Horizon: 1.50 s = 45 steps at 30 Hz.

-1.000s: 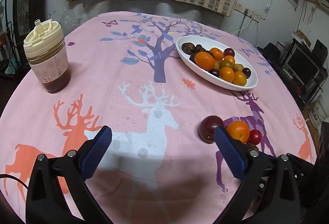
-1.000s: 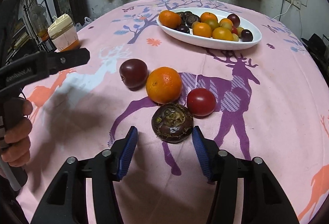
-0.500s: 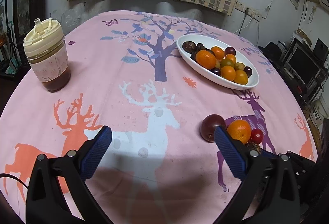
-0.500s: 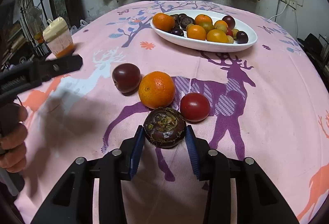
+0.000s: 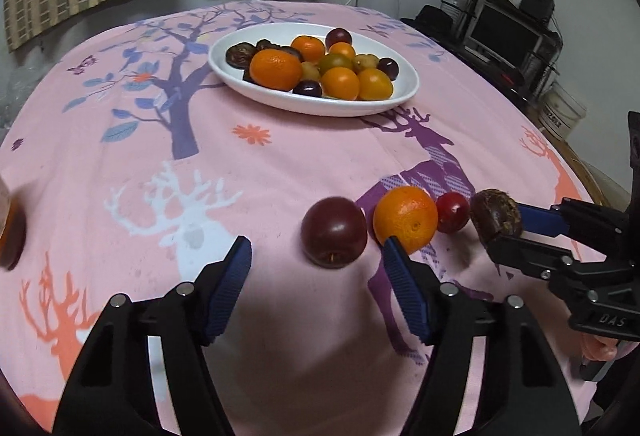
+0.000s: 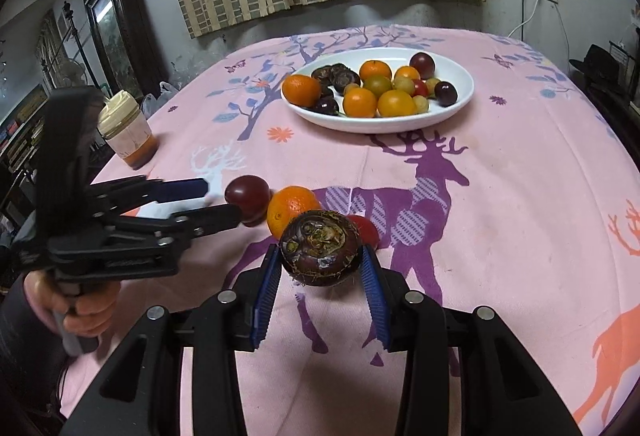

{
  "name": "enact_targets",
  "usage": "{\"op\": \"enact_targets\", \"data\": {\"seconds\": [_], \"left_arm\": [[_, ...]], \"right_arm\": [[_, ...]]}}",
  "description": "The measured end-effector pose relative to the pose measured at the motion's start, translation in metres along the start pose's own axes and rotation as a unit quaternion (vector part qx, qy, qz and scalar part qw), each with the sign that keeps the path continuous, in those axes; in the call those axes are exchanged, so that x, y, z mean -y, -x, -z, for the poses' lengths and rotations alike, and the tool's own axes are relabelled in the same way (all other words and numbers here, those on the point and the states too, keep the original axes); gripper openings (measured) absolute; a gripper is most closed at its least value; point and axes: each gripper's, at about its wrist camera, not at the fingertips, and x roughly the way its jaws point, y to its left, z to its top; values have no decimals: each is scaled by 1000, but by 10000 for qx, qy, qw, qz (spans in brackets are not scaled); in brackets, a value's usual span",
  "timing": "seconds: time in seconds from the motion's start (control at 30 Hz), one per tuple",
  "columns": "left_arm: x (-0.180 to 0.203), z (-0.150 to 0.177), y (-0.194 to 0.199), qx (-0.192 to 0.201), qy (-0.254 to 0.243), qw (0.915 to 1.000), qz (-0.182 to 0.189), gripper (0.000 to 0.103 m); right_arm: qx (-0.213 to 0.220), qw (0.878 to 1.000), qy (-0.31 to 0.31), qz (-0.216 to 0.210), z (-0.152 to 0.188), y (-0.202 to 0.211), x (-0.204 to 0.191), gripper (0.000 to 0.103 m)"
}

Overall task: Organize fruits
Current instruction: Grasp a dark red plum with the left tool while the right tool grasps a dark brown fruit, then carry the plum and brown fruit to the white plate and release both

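My right gripper (image 6: 320, 256) is shut on a dark purple mangosteen (image 6: 320, 248), held just above the pink cloth; the left wrist view shows the mangosteen (image 5: 496, 214) at the right. A dark red plum (image 5: 334, 232), an orange (image 5: 405, 218) and a small red tomato (image 5: 452, 212) lie in a row on the cloth. My left gripper (image 5: 318, 250) has its jaws closing, with the plum just ahead between the blue fingertips (image 5: 240, 256), pads not touching it. A white oval dish (image 5: 280, 100) at the back holds several fruits.
A jar with a cream lid (image 6: 126, 132) stands at the table's left side. A person's hand (image 6: 86, 312) holds the left gripper's handle. Shelves with electronics (image 5: 504, 32) stand beyond the table's right edge. Bare pink cloth (image 6: 520, 196) lies right of the loose fruits.
The right gripper shut on the mangosteen and lifted it off the cloth. The left gripper swung right and down toward the plum, and its jaws narrowed.
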Motion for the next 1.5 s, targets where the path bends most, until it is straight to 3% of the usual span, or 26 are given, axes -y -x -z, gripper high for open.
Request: {"op": "enact_targets", "data": {"seconds": [0.13, 0.3, 0.37, 0.47, 0.73, 0.83, 0.93, 1.07, 1.17, 1.27, 1.43, 1.5], "left_arm": [[-4, -5, -9, -26, 36, 9997, 241, 63], [5, -7, -18, -52, -102, 9996, 275, 57], [3, -8, -19, -123, -23, 9990, 419, 38], [-2, -6, -19, -125, 197, 9984, 509, 38], [8, 9, 11, 79, 358, 9990, 248, 37], [9, 8, 34, 247, 476, 9976, 447, 37], [10, -17, 56, 439, 497, 9947, 780, 37], [15, -75, 64, 722, 300, 9957, 502, 37], [15, -118, 43, 725, 254, 9969, 184, 37], [12, -154, 5, 608, 242, 9978, -76, 37], [0, -184, -55, 244, 367, 9983, -385, 38], [-8, -185, -64, 179, 629, 9957, -658, 69]], "right_arm": [[-34, 10000, -20, 22, 0, -1, 2, 41], [-18, 10000, -48, 27, -1, -1, 4, 41], [-11, 10000, -69, 46, -1, -1, 5, 41], [-6, 10000, -63, 57, -1, -2, 5, 41], [1, 10000, -66, 59, -1, 0, 5, 41], [188, 9998, -40, 25, -2, 6, 5, 41], [478, 9986, -112, -207, -10, 18, 6, 41], [914, 9955, -186, -189, -52, 30, 16, 41], [1129, 9931, -325, -66, -89, 20, 33, 41], [1064, 9934, -424, 84, -119, -10, 53, 41], [881, 9946, -445, 317, -141, -61, 76, 43], [867, 9945, -494, 327, -142, -72, 81, 54]]}}
